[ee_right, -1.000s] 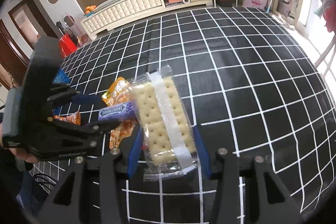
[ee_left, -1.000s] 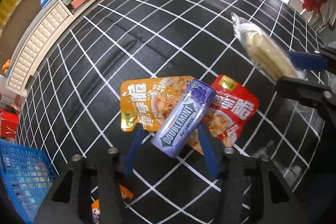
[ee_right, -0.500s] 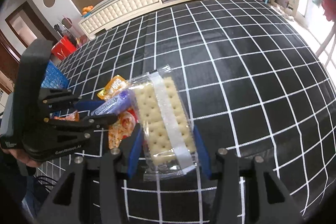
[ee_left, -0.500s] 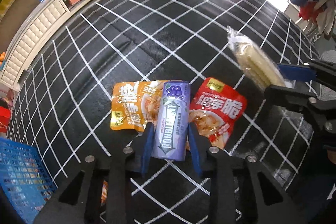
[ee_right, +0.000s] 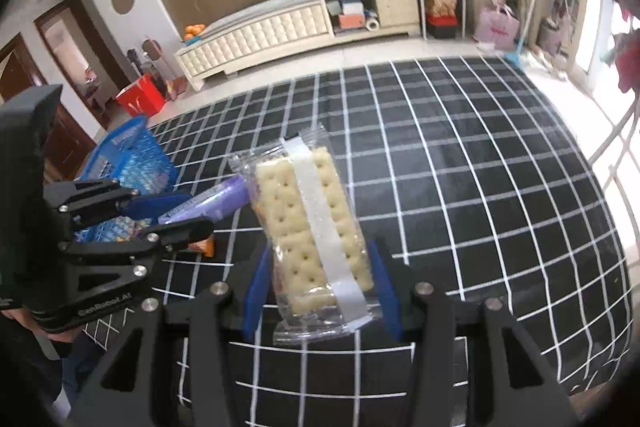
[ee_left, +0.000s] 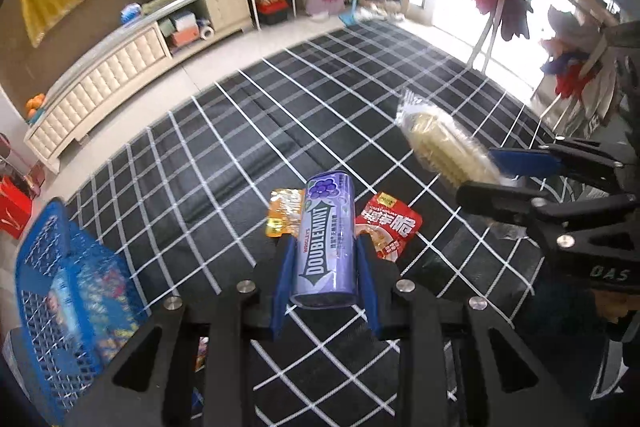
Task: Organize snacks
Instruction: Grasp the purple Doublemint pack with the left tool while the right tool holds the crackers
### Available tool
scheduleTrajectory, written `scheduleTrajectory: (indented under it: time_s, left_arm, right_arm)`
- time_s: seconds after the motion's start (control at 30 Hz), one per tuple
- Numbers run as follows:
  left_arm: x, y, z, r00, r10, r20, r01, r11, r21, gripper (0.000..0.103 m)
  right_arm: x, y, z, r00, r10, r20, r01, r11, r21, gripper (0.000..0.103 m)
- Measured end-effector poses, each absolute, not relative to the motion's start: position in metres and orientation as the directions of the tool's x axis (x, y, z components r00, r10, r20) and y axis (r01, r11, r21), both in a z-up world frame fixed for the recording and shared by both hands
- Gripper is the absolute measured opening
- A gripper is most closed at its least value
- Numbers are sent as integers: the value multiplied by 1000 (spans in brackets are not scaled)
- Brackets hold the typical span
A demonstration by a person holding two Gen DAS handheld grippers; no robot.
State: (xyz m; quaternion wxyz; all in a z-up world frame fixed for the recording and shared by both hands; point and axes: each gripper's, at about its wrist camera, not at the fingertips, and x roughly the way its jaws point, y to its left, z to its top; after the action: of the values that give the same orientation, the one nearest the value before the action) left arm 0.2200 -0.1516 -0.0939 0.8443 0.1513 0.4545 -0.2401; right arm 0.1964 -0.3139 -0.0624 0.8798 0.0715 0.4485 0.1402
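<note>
My left gripper (ee_left: pixel 325 259) is shut on a purple Doublemint canister (ee_left: pixel 326 241), held clear above the black checked cloth. Below it lie an orange snack pouch (ee_left: pixel 282 213) and a red snack pouch (ee_left: pixel 390 225). My right gripper (ee_right: pixel 318 279) is shut on a clear pack of crackers (ee_right: pixel 310 231), also raised off the cloth. In the left wrist view the right gripper (ee_left: pixel 492 177) and the cracker pack (ee_left: pixel 440 147) hang at the right. In the right wrist view the left gripper (ee_right: pixel 176 209) with the canister (ee_right: pixel 212 203) shows at the left.
A blue mesh basket (ee_left: pixel 60 303) holding several snack packs stands at the cloth's left edge, also seen as the basket (ee_right: pixel 128 155). A small orange packet (ee_right: pixel 202 247) lies near it. A cream cabinet (ee_right: pixel 260 35) and shelves line the far wall.
The left gripper closed on the purple canister and lifted it off the two pouches. The right gripper rose with the cracker pack. Both views now tilt up and show more of the room.
</note>
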Motion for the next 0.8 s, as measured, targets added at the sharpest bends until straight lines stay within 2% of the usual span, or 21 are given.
scheduleTrajectory:
  time_s: [0.23,0.43,0.8]
  left_arm:
    - [194,-98,-51,552,-266,-790,481,876,42,29]
    - [183,-36,-29,603,-195,-773,405,910,86,29]
    - [174,54,-32,613,-94,-785,265,960,93,29]
  right_arm:
    - [190,-271,-28,580,340,-741,-265,938,223,53]
    - [191,-224,-16,568,383,-729,-339,915,217,53]
    - [200,-136,-14,506,458,-731,-475,855,207,53]
